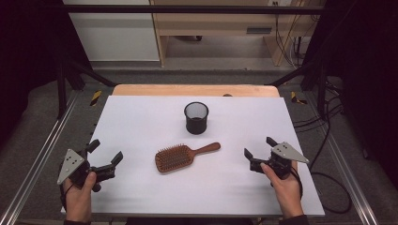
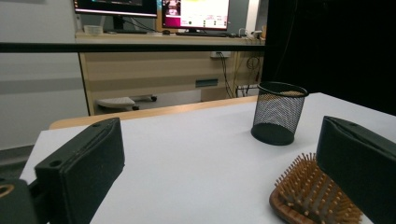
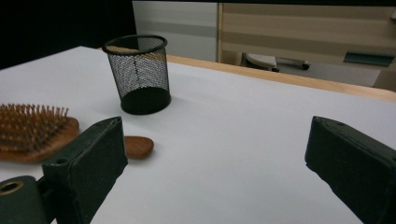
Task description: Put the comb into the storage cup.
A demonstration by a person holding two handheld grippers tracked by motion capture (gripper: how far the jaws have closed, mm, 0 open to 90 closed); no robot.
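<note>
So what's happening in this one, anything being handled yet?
Not yet. A person holds a gripper in each hand at the near corners of the white table. The left gripper and the right gripper both stand open and empty, angled inward. Between them a wooden hairbrush lies bristles up, its handle pointing toward the right gripper. A black mesh cup stands upright just beyond it. Nothing is touched.

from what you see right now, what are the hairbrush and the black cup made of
Hairbrush: looks like wood with a smooth reddish-brown finish on the handle and paddle; the bristles look like light wooden pins, though that is hard to tell. Black cup: seems to be matte black metal wire mesh with a solid rim and base; the table shows through its wall.
</note>
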